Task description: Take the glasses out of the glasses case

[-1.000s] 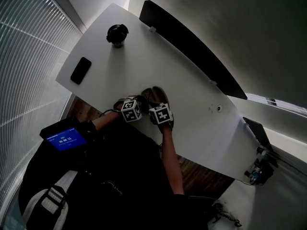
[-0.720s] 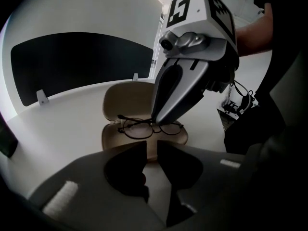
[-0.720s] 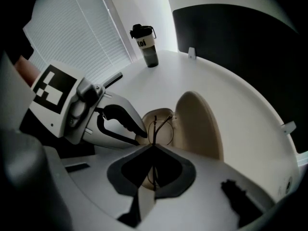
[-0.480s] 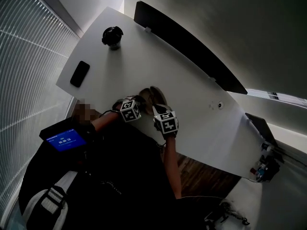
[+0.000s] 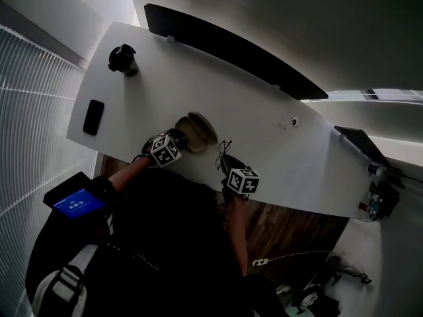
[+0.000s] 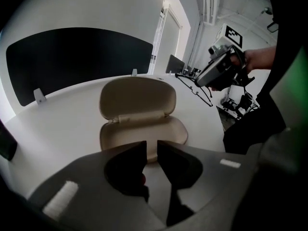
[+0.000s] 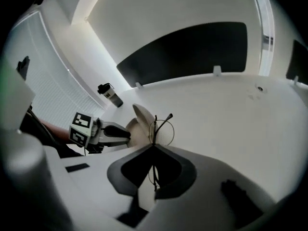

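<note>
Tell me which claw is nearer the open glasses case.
Left. The left claw pinches the front edge of the case; the right claw is off to one side, clear of it, holding the glasses.

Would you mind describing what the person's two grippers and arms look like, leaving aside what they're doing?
Both the left gripper and right gripper are dark, chunky handheld units, each carrying a white cube printed with black square markers. Up close, the fingers are dark, wedge-shaped blocks set in a grey body. The forearms look sleeveless; the clothing is dark.
</note>
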`<action>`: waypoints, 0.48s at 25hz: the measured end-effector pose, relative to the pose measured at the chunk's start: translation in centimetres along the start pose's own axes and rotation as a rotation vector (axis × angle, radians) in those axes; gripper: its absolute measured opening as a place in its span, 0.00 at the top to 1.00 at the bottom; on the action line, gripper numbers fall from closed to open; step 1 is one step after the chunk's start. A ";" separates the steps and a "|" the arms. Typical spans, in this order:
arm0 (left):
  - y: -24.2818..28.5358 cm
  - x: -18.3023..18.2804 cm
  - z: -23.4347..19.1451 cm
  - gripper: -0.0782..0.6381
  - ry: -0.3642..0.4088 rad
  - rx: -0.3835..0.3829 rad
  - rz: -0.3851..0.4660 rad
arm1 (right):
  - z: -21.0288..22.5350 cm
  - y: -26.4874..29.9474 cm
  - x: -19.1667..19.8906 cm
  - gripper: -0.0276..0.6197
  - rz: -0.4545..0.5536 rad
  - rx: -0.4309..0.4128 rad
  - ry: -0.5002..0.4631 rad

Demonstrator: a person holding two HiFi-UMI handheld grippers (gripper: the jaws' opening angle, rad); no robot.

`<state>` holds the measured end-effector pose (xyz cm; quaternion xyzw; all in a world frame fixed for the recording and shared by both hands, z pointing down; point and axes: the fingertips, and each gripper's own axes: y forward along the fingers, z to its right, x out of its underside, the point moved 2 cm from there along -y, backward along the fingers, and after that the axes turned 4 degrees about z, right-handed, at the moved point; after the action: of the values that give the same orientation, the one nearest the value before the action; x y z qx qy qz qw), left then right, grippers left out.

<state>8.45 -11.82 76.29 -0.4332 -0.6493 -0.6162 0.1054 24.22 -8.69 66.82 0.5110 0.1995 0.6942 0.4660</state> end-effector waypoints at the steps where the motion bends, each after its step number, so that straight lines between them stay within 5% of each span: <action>1: 0.1 -0.1 0.0 0.78 0.006 0.000 -0.005 | 1.0 0.2 0.8 0.93 -0.018 0.018 0.011; 5: 0.2 -0.2 -0.1 0.78 0.004 -0.007 -0.013 | 2.6 2.2 2.6 0.93 -0.073 0.022 0.007; 12: -0.2 0.0 0.4 0.78 -0.031 -0.004 -0.010 | 4.2 4.7 4.8 0.93 -0.067 -0.038 0.277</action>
<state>8.48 -11.41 76.06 -0.4396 -0.6518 -0.6112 0.0914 25.73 -7.73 74.55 0.3943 0.2656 0.7458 0.4667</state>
